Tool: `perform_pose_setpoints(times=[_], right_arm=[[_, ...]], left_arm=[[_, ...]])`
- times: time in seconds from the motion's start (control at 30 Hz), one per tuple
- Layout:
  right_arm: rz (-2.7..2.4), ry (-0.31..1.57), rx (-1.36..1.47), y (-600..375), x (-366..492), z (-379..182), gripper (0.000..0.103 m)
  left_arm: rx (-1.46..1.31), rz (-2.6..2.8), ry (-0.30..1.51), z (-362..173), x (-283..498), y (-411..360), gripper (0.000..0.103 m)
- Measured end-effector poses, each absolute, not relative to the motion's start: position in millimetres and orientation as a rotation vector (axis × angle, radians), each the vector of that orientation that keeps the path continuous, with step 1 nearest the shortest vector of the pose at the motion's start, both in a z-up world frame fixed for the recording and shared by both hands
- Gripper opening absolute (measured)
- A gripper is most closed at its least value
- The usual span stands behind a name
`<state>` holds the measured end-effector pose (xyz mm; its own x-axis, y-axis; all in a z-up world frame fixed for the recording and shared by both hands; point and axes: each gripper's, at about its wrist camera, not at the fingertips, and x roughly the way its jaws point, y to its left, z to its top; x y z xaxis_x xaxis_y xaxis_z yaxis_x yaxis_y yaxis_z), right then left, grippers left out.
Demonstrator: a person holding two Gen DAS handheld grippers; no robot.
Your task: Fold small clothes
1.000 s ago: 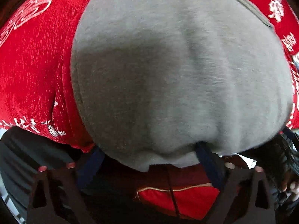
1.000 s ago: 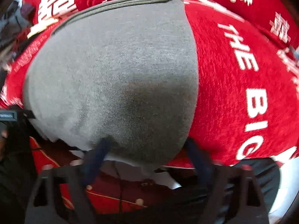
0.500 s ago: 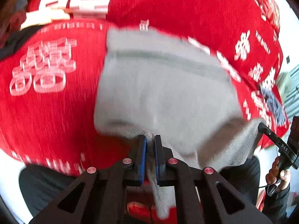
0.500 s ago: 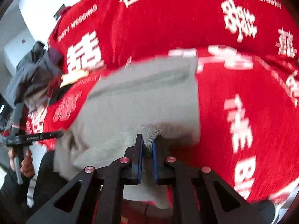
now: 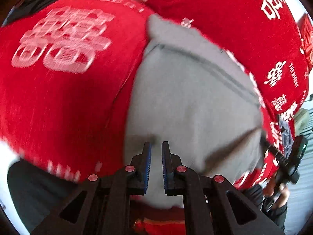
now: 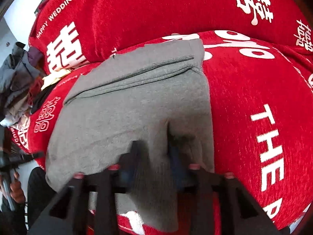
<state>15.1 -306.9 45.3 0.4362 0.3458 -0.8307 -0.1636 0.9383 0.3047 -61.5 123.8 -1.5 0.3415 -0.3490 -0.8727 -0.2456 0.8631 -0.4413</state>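
Note:
A small grey garment point(image 5: 191, 98) lies on a red cover with white lettering point(image 5: 58, 90). Its ribbed waistband is at the far end, and its near edge hangs over the front. My left gripper point(image 5: 156, 146) has its jaws slightly parted around the garment's near-left edge, with grey cloth between the blue pads. In the right wrist view the garment point(image 6: 127, 113) fills the middle. My right gripper point(image 6: 154, 146) is blurred, its jaws parted wider, with a fold of grey cloth lying between the fingers.
The red cover point(image 6: 254, 98) stretches right and far, with a red cushion point(image 6: 156, 9) behind the garment. A pile of clothes point(image 6: 17, 82) lies at the far left. My other hand-held gripper point(image 5: 289, 160) shows at the right edge of the left wrist view.
Both grippers had closed on the garment's near edge half a second ago. Now both jaws have parted, the right more than the left. The garment lies flatter on the cover.

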Motion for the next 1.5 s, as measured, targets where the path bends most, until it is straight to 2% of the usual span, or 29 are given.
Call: perform_pose_setpoints(times=[0.03, 0.07, 0.23, 0.33, 0.53, 0.57, 0.63, 0.67, 0.73, 1.0, 1.1, 1.27, 1.3, 1.33, 1.37, 1.5], right_arm=[[0.325, 1.058, 0.188, -307, 9, 48, 0.066], [0.329, 1.044, 0.182, -307, 5, 51, 0.068], [0.352, 1.047, 0.135, -301, -11, 47, 0.068], [0.356, 1.045, 0.119, -299, -13, 45, 0.068], [0.363, 1.047, 0.13, -300, -10, 46, 0.068], [0.364, 1.045, 0.125, -300, -10, 46, 0.068], [0.369, 1.043, 0.125, -301, -10, 44, 0.068], [0.368, 1.042, 0.128, -300, -10, 44, 0.068], [0.368, 1.038, 0.136, -300, -9, 44, 0.068], [0.37, 1.038, 0.147, -299, -7, 44, 0.069], [0.372, 1.038, 0.152, -300, -7, 44, 0.069], [0.374, 1.04, 0.145, -301, -6, 44, 0.069], [0.375, 1.04, 0.144, -301, -6, 43, 0.069], [0.375, 1.04, 0.141, -301, -6, 44, 0.07], [0.374, 1.04, 0.141, -300, -7, 44, 0.07], [0.372, 1.039, 0.141, -298, -9, 44, 0.07]], left_arm=[[-0.58, -0.066, 1.261, -8, -70, 125, 0.01], [-0.605, -0.055, 1.289, -16, -82, 124, 0.01], [-0.75, -0.059, 1.335, -42, -108, 105, 0.01], [-0.745, -0.122, 1.365, -53, -100, 81, 0.01], [-0.864, -0.15, 1.386, -47, -105, 82, 0.01], [-0.91, -0.154, 1.364, -39, -114, 86, 0.01], [-0.835, -0.177, 1.186, -2, -132, 90, 0.0], [-0.732, -0.101, 1.12, 14, -139, 92, 0.0], [-0.706, -0.031, 1.091, 16, -141, 98, 0.001], [-0.962, -0.13, 1.401, -60, -113, 72, 0.002], [-0.967, -0.184, 1.352, -59, -106, 65, 0.0], [-0.79, -0.158, 1.041, 9, -126, 68, 0.001], [-0.761, -0.125, 1.004, 18, -130, 71, 0.027], [-0.736, -0.094, 1.021, 20, -129, 75, 0.061], [-0.716, -0.055, 1.065, 19, -126, 79, 0.098], [-0.897, -0.033, 1.066, -2, -116, 98, 0.1]])
